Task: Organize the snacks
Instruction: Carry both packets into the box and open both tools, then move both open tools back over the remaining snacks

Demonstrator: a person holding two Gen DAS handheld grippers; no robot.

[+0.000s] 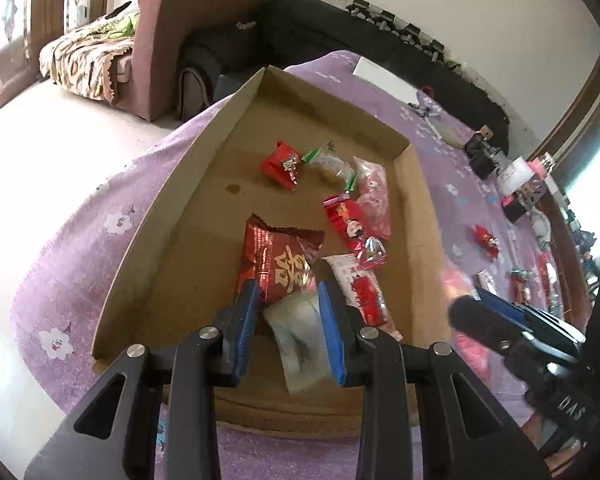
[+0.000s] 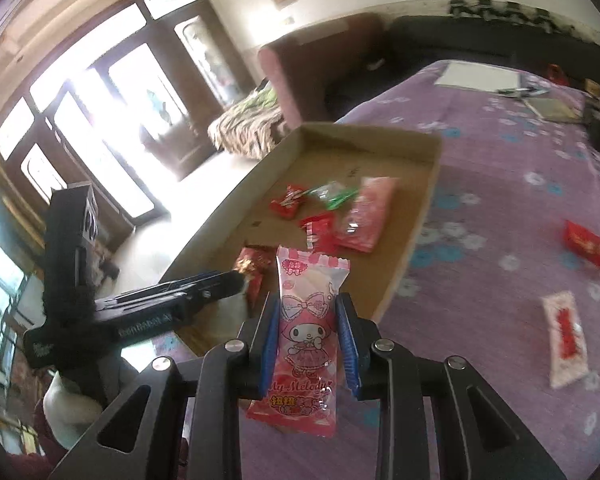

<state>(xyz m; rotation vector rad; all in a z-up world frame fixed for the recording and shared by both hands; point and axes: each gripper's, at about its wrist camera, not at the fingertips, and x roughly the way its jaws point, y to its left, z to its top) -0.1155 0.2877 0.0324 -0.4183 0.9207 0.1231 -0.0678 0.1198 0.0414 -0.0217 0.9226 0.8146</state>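
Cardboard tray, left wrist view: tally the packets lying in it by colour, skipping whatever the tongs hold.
Red packets: 3
Pink packet: 1
Clear packet with green ends: 1
White-and-red packet: 1
Total: 6

Cardboard tray (image 1: 416, 184) sits on the table (image 1: 80, 208); snack packets (image 1: 352, 220) lie inside, others (image 2: 585, 242) on the cloth right of it

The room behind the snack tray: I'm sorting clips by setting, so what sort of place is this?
Most likely a home living room. A maroon armchair stands beside a dark sofa, tall glazed doors let in daylight, and the cardboard tray sits on a table under a purple flowered cloth.
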